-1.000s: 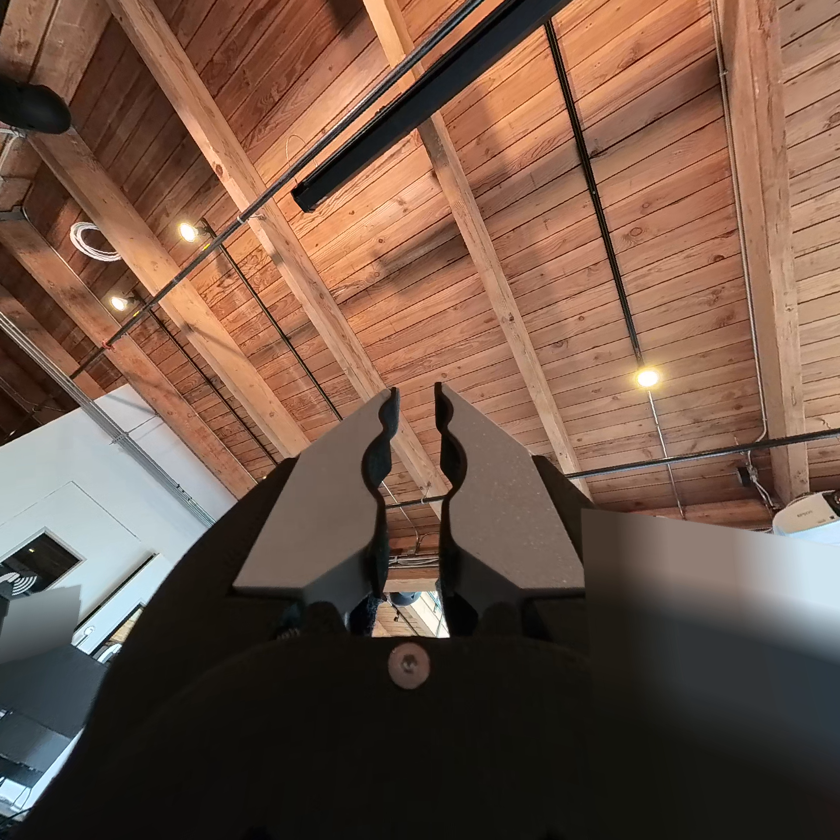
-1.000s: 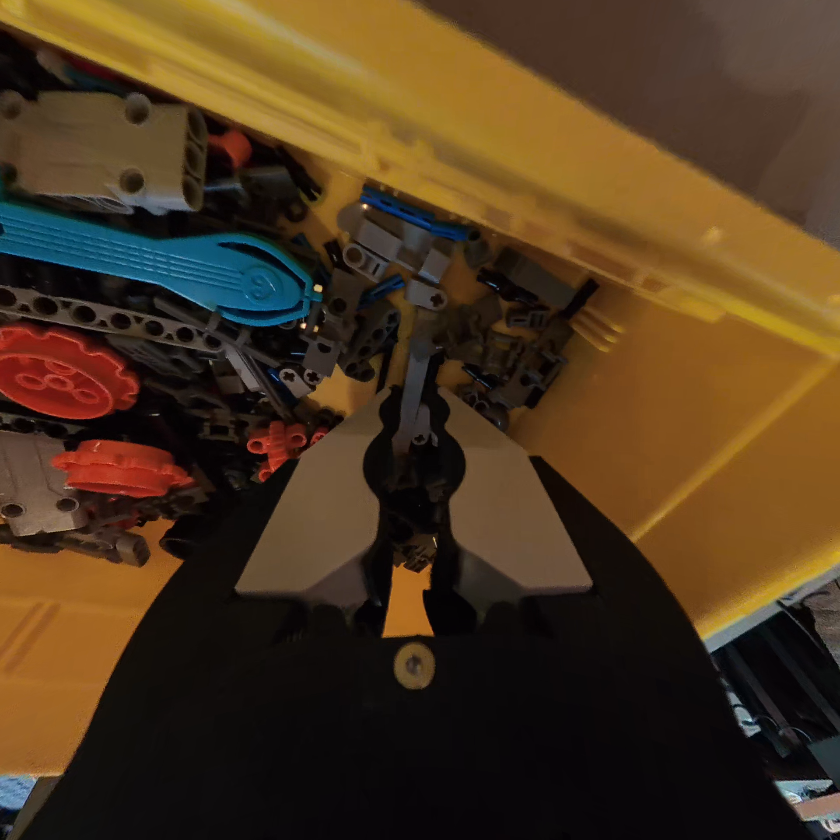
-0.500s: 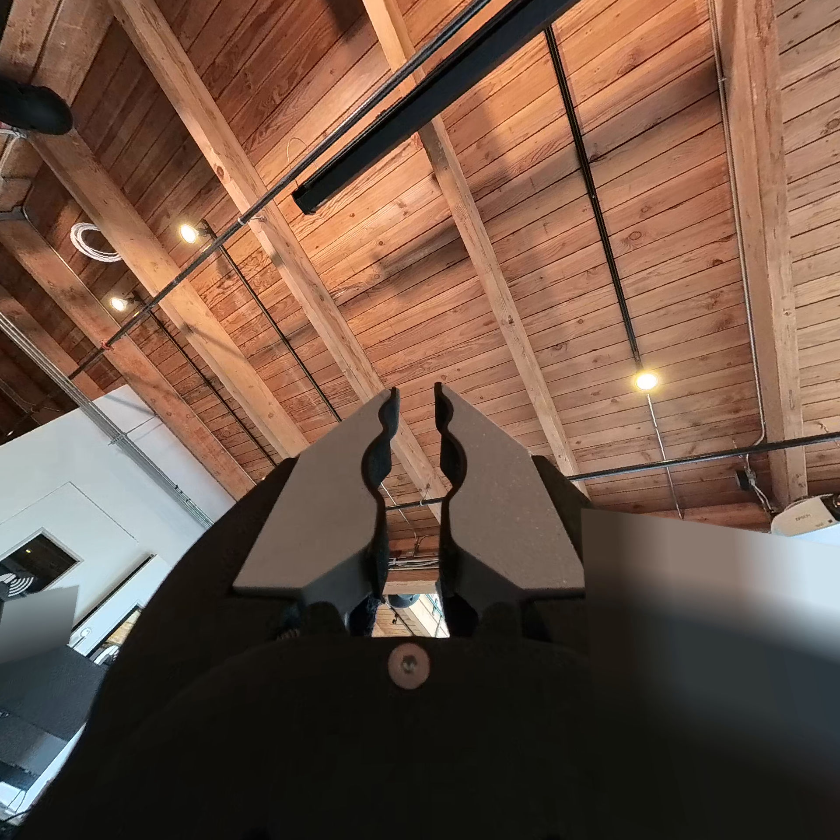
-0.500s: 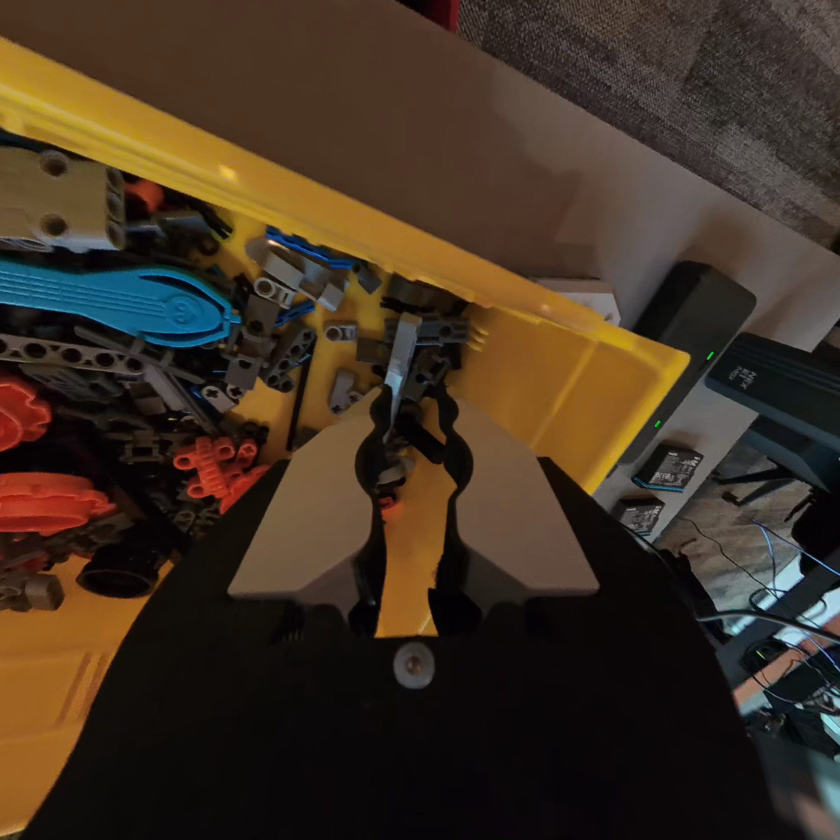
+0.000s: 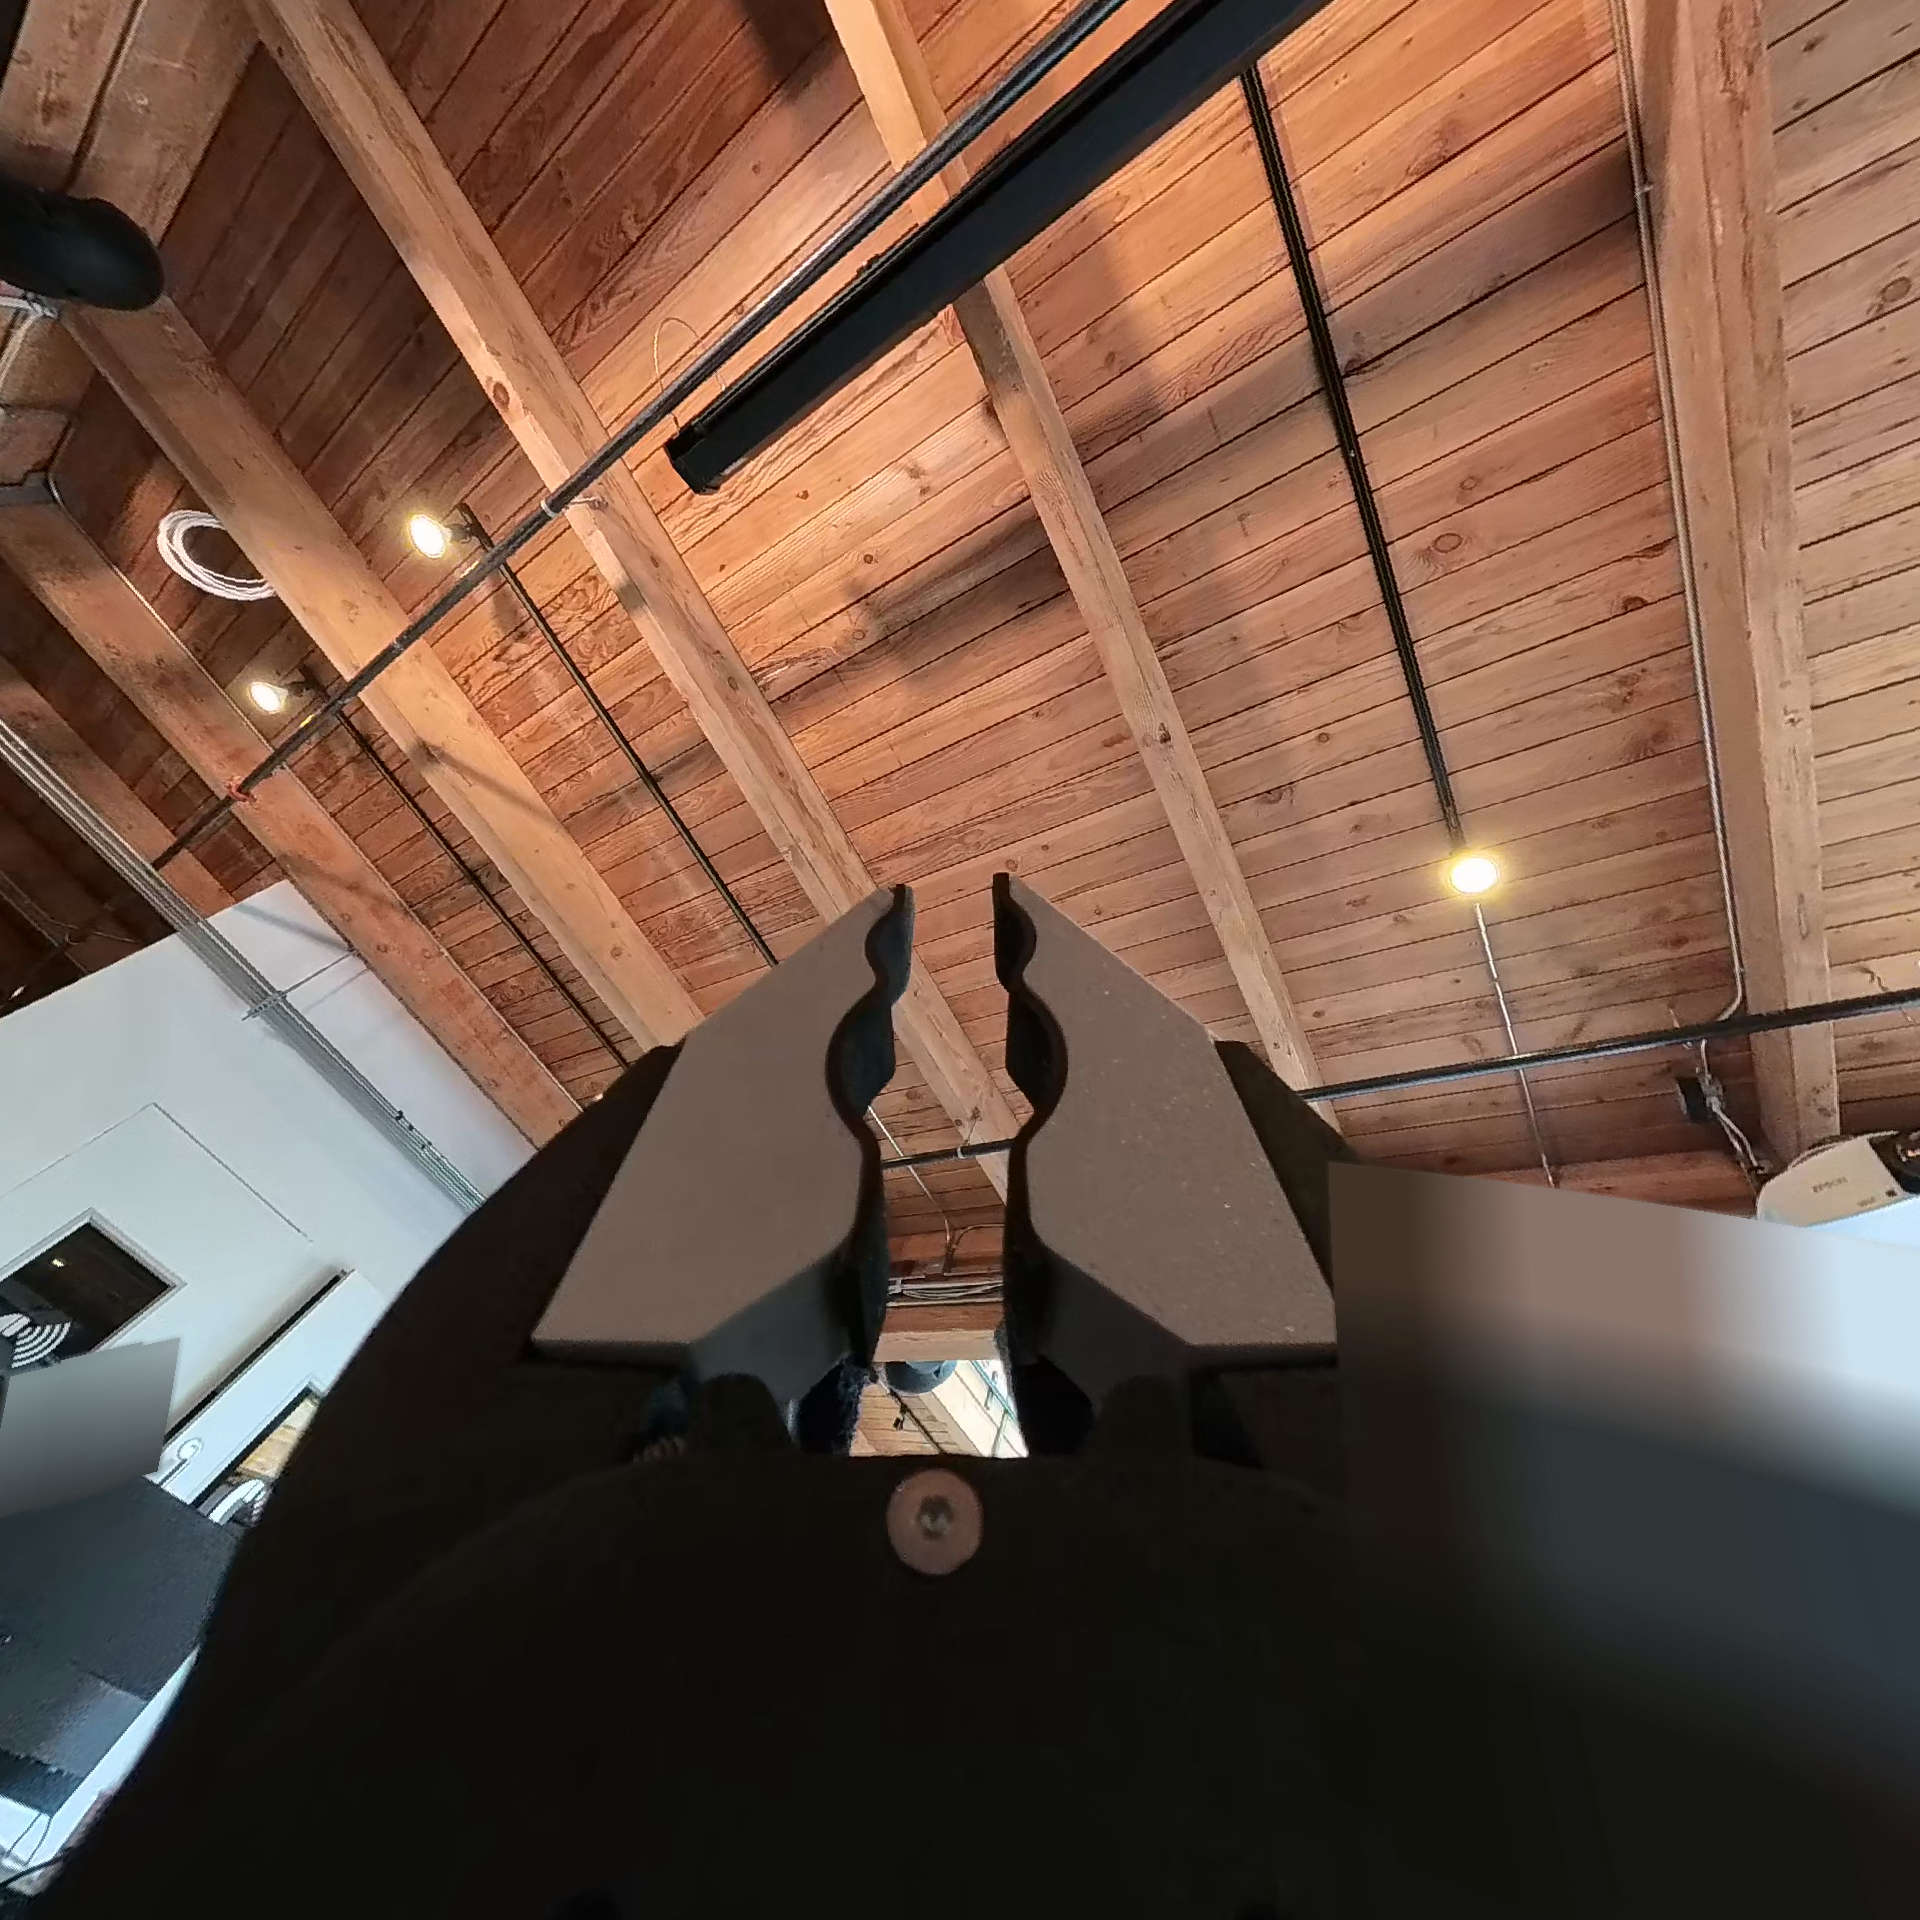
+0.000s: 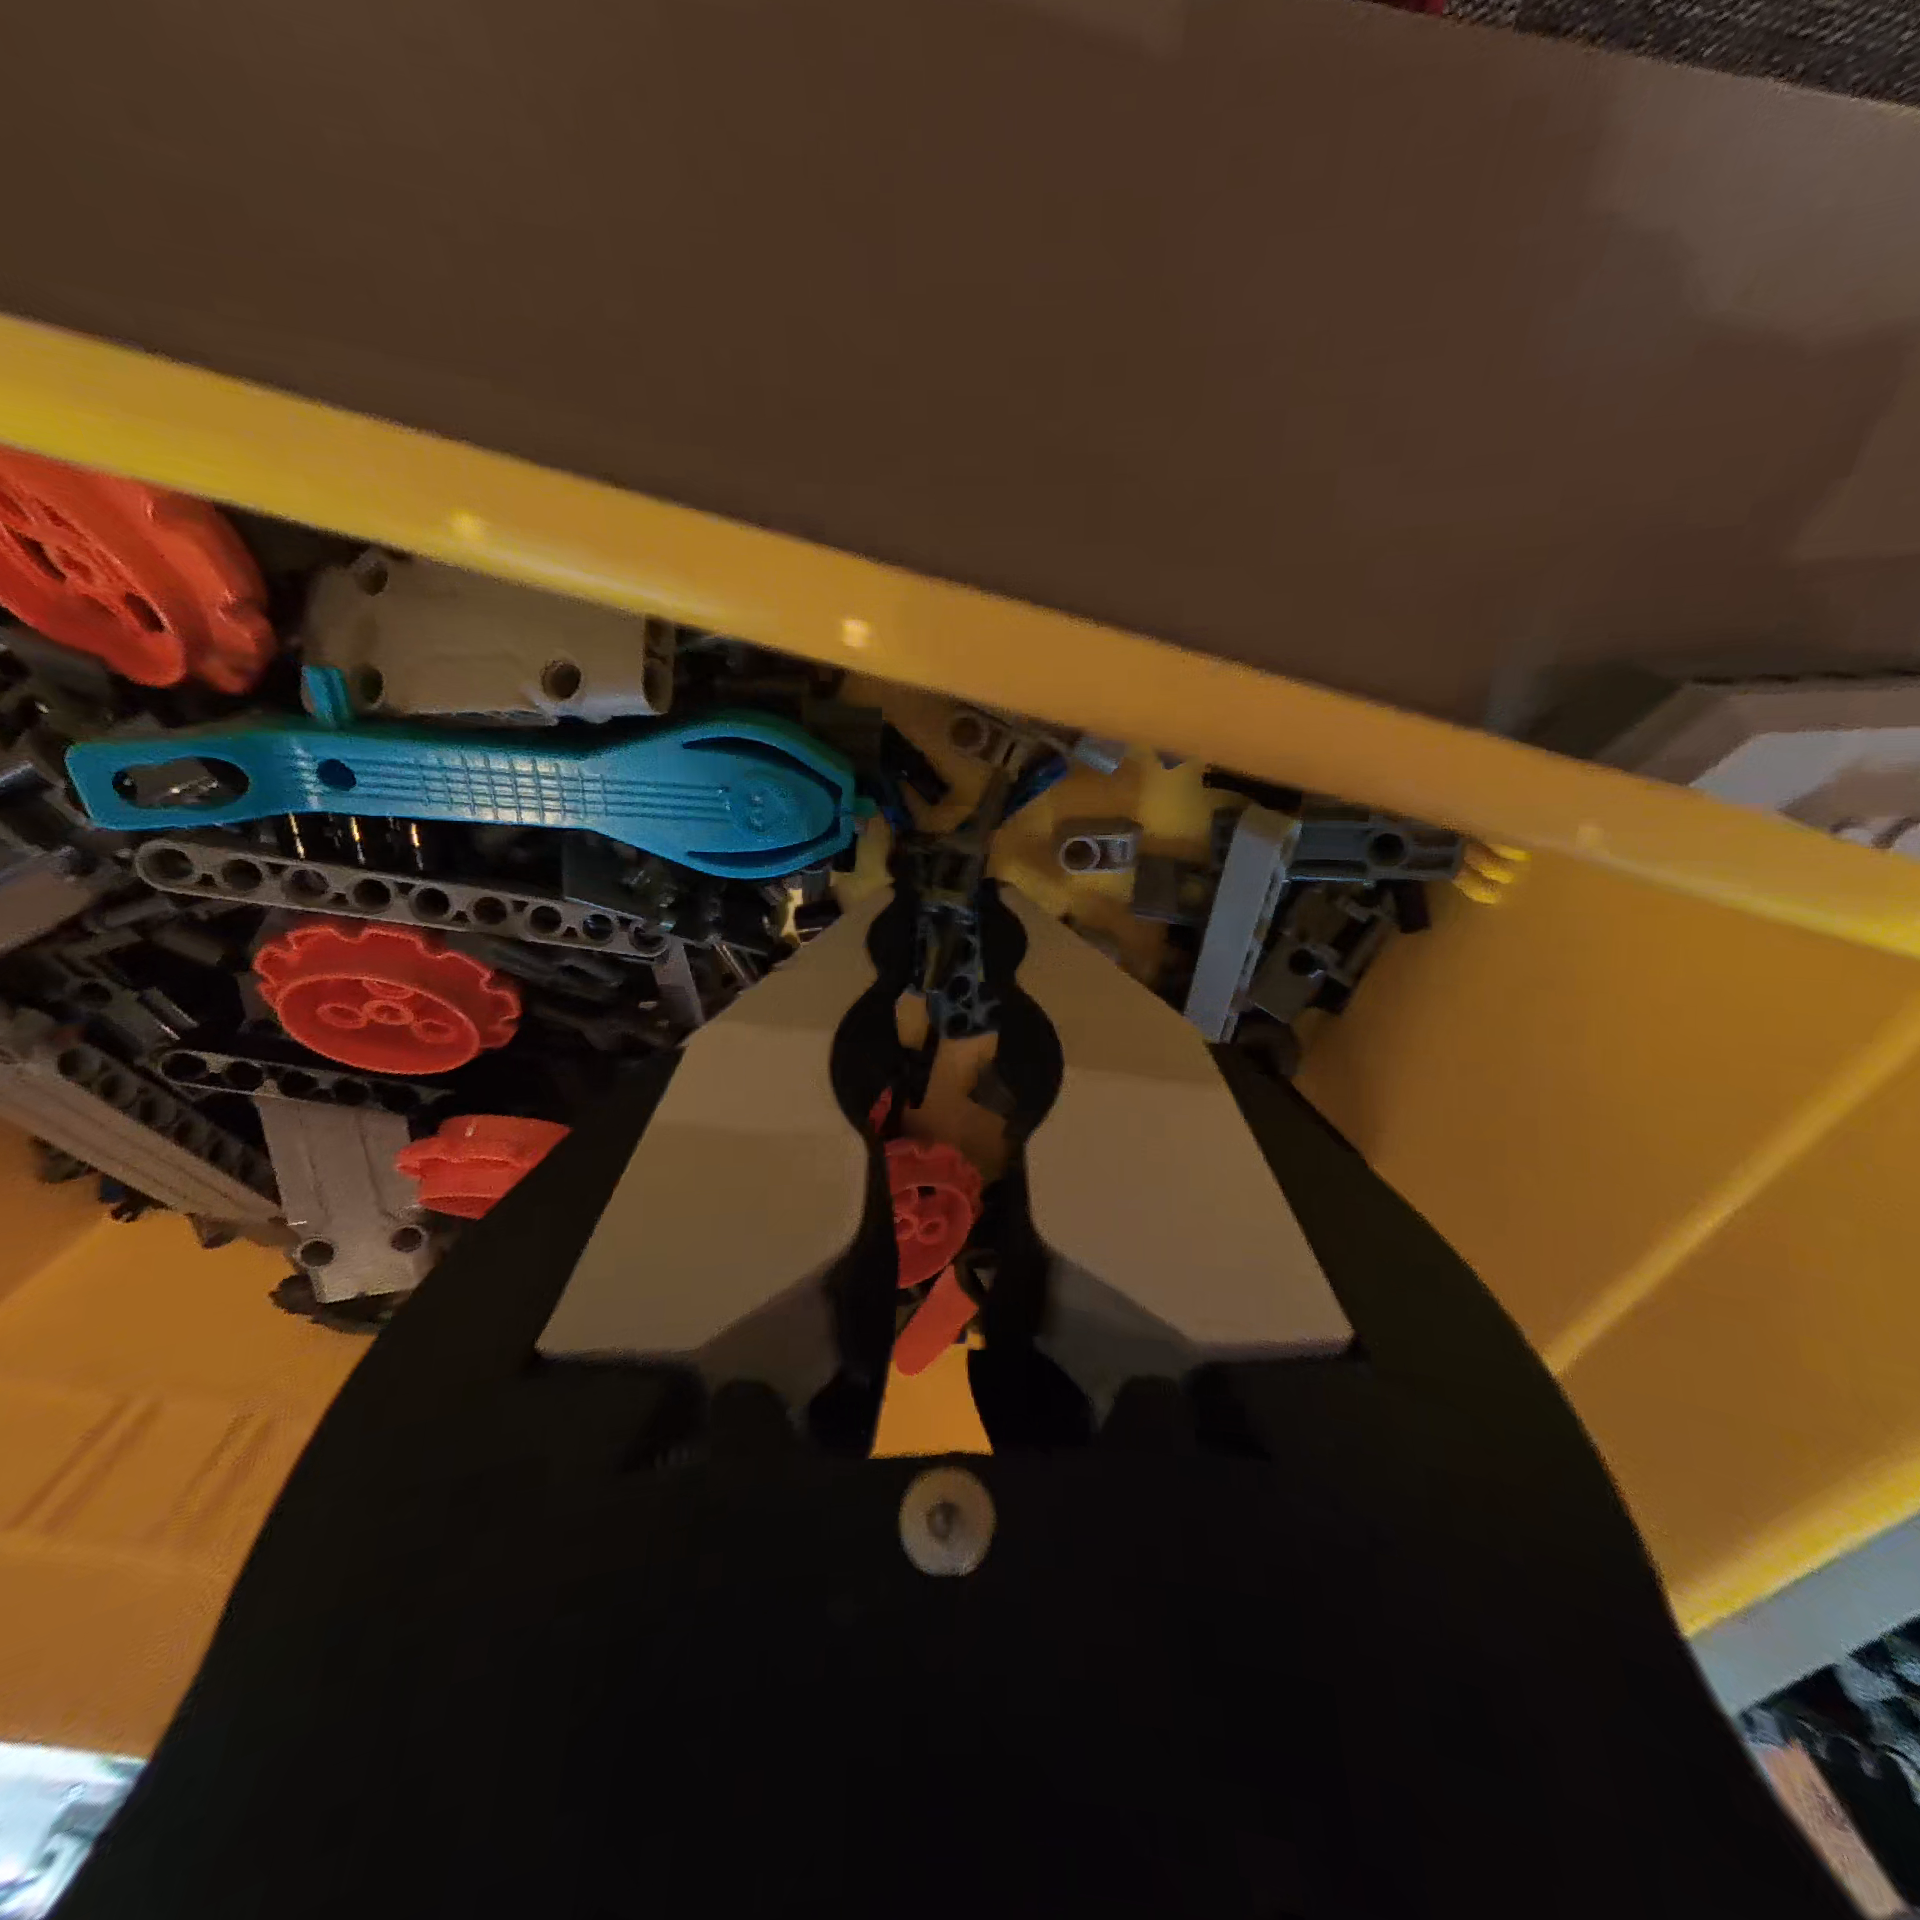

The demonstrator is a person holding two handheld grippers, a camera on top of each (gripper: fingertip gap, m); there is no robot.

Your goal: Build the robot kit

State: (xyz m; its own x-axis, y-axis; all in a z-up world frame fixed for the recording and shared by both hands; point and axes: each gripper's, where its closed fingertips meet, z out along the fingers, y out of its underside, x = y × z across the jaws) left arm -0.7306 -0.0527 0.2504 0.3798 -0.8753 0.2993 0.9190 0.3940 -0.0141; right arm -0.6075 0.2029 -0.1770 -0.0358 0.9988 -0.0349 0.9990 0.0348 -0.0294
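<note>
**Right gripper low in a crowded parts bin, left gripper aimed at the ceiling**

The right gripper (image 6: 943, 894) sits inside a yellow bin (image 6: 1558, 1122), its jaws narrowed around a dark slim piece (image 6: 951, 971) that runs lengthwise through the gap. Whether the jaws truly clamp that piece or merely straddle it cannot be told, as the picture is blurred and the piece merges with the clutter just ahead of the tips.

Left of the tips lies a teal lever-shaped tool (image 6: 468, 790), with a grey holed beam (image 6: 395, 894) and a red gear (image 6: 384, 1003) below it. A second red gear (image 6: 925, 1205) shows behind the tips, between the jaws. To the right, a light grey beam (image 6: 1231, 925) leans near the bin wall.

The left gripper (image 5: 945, 904) points up at a wooden ceiling (image 5: 1039, 520), jaws slightly parted, with nothing between them and well apart from everything.

Likely risks: the dark piece looks tangled with its neighbours near the tips, so a lift could drag others along or strip it from the jaws. A grip this far toward the tips on a thin piece may let it pivot or slip. The bin rim lies close ahead, so a forward push could knock it.
</note>
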